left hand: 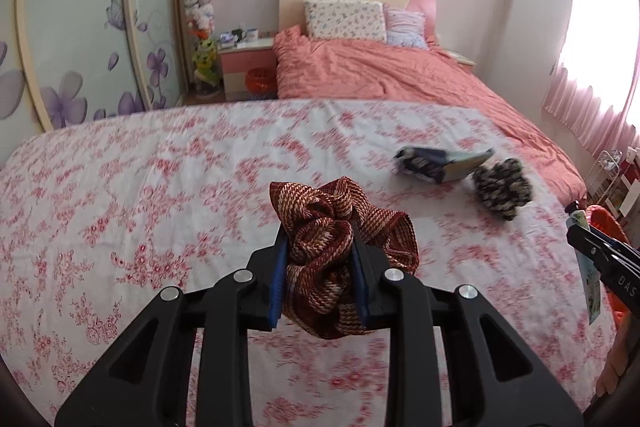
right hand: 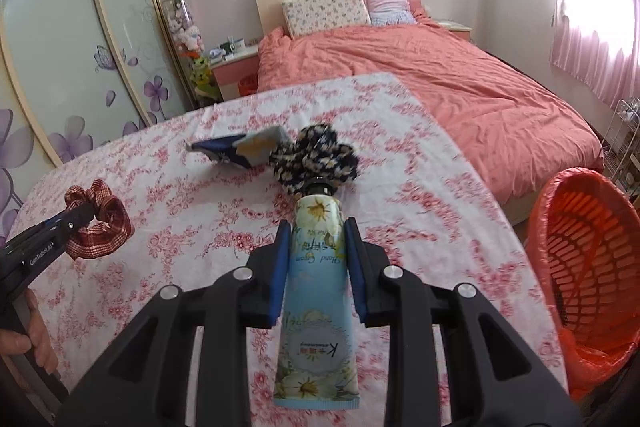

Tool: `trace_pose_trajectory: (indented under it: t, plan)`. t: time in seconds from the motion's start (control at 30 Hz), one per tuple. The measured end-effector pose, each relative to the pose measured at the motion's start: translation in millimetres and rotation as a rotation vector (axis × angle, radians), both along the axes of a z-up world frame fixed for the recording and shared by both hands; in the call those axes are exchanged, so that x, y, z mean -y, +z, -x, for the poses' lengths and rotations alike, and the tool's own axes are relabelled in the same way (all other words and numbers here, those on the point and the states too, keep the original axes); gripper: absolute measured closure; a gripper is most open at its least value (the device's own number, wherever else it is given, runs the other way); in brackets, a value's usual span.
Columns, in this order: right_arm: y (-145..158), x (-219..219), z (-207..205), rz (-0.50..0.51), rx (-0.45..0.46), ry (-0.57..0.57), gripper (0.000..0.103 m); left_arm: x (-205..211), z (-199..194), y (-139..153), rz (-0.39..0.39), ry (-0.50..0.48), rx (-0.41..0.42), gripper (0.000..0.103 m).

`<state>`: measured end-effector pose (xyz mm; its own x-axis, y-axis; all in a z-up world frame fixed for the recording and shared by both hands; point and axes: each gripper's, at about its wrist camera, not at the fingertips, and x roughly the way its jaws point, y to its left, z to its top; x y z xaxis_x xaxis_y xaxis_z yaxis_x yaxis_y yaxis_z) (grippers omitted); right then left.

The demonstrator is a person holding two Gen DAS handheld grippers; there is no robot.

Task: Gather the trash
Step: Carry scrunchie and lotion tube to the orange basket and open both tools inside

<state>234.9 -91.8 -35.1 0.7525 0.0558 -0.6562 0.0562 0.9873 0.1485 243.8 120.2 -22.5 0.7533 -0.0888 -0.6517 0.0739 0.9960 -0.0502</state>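
Observation:
My left gripper (left hand: 319,233) is shut on a red-brown woven scrunchie (left hand: 336,227) and holds it above the floral tablecloth (left hand: 120,207); both show at the left of the right wrist view, the scrunchie (right hand: 104,223) in the gripper (right hand: 86,213). My right gripper (right hand: 316,231) is shut on a blue hand cream tube (right hand: 318,291) with daisies, cap pointing forward. Ahead on the cloth lie a crumpled blue wrapper (right hand: 244,149) and a dark daisy-print scrunchie (right hand: 316,157). They also show in the left wrist view, wrapper (left hand: 436,163) and scrunchie (left hand: 502,185).
An orange mesh bin (right hand: 592,267) with an orange liner stands off the table's right edge. Behind the table is a bed with a salmon cover (right hand: 440,75). A nightstand (left hand: 248,67) and a glass wardrobe (right hand: 60,47) stand at the left.

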Motion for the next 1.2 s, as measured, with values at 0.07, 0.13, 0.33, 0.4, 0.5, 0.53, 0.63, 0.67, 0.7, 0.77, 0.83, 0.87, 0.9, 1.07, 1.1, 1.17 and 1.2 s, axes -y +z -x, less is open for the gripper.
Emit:
trace_pose_trajectory:
  t: [0.07, 0.13, 0.33, 0.4, 0.5, 0.53, 0.63, 0.67, 0.7, 0.77, 0.83, 0.87, 0.9, 1.07, 1.1, 1.17, 1.2]
  plan:
    - [6.8, 5.5, 6.9, -0.006, 0.019, -0.005, 0.076, 8.2, 3.4, 7.8, 0.003, -0.018, 0.016, 0.075]
    - [14.9, 11.1, 14.8, 0.000, 0.041, -0.012, 0.076, 18.9, 7.6, 17.0, 0.011, -0.039, 0.032, 0.075]
    - [35.9, 27.5, 35.9, 0.028, 0.096, -0.036, 0.076, 54.8, 19.8, 36.8, 0.009, -0.108, 0.073, 0.075]
    - [41.0, 33.6, 42.0, 0.036, 0.107, -0.046, 0.076, 66.8, 22.9, 41.4, 0.017, -0.134, 0.079, 0.075]
    - [47.4, 44.7, 49.2, 0.036, 0.114, -0.062, 0.076, 85.3, 26.2, 46.4, 0.025, -0.169, 0.084, 0.075]
    - [49.5, 49.3, 51.9, 0.034, 0.117, -0.070, 0.076, 90.6, 27.0, 47.7, 0.026, -0.179, 0.087, 0.075]
    - [54.2, 61.6, 60.0, 0.037, 0.131, -0.090, 0.076, 109.2, 30.5, 50.8, 0.028, -0.214, 0.094, 0.075]
    - [55.3, 65.1, 61.9, 0.037, 0.134, -0.096, 0.076, 114.7, 32.1, 51.3, 0.029, -0.227, 0.097, 0.075]
    - [56.4, 69.9, 64.1, 0.036, 0.137, -0.105, 0.076, 121.4, 33.3, 52.4, 0.030, -0.242, 0.099, 0.075]
    - [58.1, 78.7, 68.9, 0.035, 0.141, -0.119, 0.076, 135.0, 35.8, 54.5, 0.030, -0.271, 0.105, 0.075]
    - [59.4, 89.5, 73.2, 0.033, 0.146, -0.136, 0.076, 145.8, 36.9, 55.5, 0.034, -0.295, 0.107, 0.075]
    - [59.6, 93.7, 74.8, 0.031, 0.148, -0.143, 0.076, 153.3, 37.9, 56.3, 0.033, -0.310, 0.109, 0.075]
    - [60.0, 99.1, 76.8, 0.027, 0.149, -0.151, 0.076, 157.0, 38.8, 56.0, 0.033, -0.319, 0.110, 0.075]
    - [61.0, 125.1, 89.3, 0.012, 0.163, -0.191, 0.076, 184.1, 41.4, 52.8, 0.037, -0.382, 0.104, 0.075]
    - [61.1, 130.7, 92.1, 0.010, 0.166, -0.202, 0.076, 190.0, 41.9, 51.6, 0.038, -0.397, 0.101, 0.075]
    - [61.6, 141.8, 97.7, 0.008, 0.171, -0.221, 0.076, 200.4, 44.3, 49.9, 0.042, -0.424, 0.099, 0.075]
    - [61.6, 148.1, 100.8, 0.007, 0.174, -0.233, 0.076, 208.3, 45.6, 49.1, 0.047, -0.443, 0.099, 0.075]
